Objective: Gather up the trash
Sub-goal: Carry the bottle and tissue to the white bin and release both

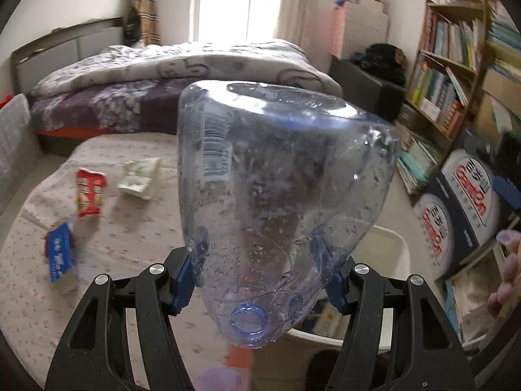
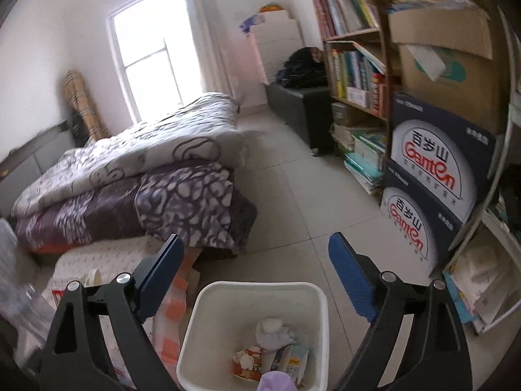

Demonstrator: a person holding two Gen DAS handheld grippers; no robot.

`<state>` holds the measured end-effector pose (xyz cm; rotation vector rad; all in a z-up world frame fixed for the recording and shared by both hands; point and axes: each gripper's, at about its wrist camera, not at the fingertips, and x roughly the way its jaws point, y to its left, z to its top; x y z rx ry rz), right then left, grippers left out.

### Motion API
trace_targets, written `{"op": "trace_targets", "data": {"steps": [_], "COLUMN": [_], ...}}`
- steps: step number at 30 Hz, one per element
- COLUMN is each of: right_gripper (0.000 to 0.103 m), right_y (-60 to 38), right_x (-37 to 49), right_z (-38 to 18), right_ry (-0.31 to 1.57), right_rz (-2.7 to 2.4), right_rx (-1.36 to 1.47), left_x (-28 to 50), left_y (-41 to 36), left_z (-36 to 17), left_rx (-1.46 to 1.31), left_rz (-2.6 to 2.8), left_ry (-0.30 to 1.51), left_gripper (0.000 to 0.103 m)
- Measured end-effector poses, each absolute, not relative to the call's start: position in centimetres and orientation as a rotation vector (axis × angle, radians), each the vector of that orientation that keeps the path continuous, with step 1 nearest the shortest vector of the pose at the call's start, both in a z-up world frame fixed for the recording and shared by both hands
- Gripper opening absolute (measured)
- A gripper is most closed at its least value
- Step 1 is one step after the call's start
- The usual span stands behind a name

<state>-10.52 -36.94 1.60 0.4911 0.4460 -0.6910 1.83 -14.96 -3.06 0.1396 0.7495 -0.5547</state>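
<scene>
My left gripper is shut on a clear bluish plastic bottle. Its blue pads press on the shoulder, with the neck toward the camera and the base pointing away. Past the bottle, low on the right, shows the rim of the white bin. A red wrapper, a white-green packet and a small blue box lie on the floral-cloth table. My right gripper stands open and empty above the white bin, which holds a crumpled tissue and wrappers.
A bed with piled quilts stands behind the table. A bookshelf, stacked water cartons and a black ottoman line the right wall. Tiled floor lies between the bed and the shelves. A person's fingers show at the right edge.
</scene>
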Motion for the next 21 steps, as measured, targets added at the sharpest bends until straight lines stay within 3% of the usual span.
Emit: {"op": "trace_targets", "data": {"steps": [14, 16, 18, 21], "right_gripper": [0.088, 0.089, 0.091, 0.091], "right_y": [-40.8, -41.3, -41.7, -42.0], "right_x": [-13.5, -14.0, -14.3, -14.3], "right_z": [2.4, 2.4, 2.4, 2.3], "right_ry": [0.374, 0.362, 0.354, 0.353], "right_rz": [-0.745, -0.759, -0.772, -0.775], "right_rx": [0.614, 0.630, 0.648, 0.672], "left_x": [-1.5, -1.5, -1.5, -1.6], "left_y": [-23.2, -24.0, -24.6, -24.8], "left_z": [-3.3, -3.1, -3.0, -2.8], "left_rx": [0.190, 0.184, 0.184, 0.206], "left_rz": [-0.695, -0.713, -0.720, -0.716], "left_ry": [0.779, 0.787, 0.796, 0.786], "left_gripper": [0.062, 0.065, 0.078, 0.082]}}
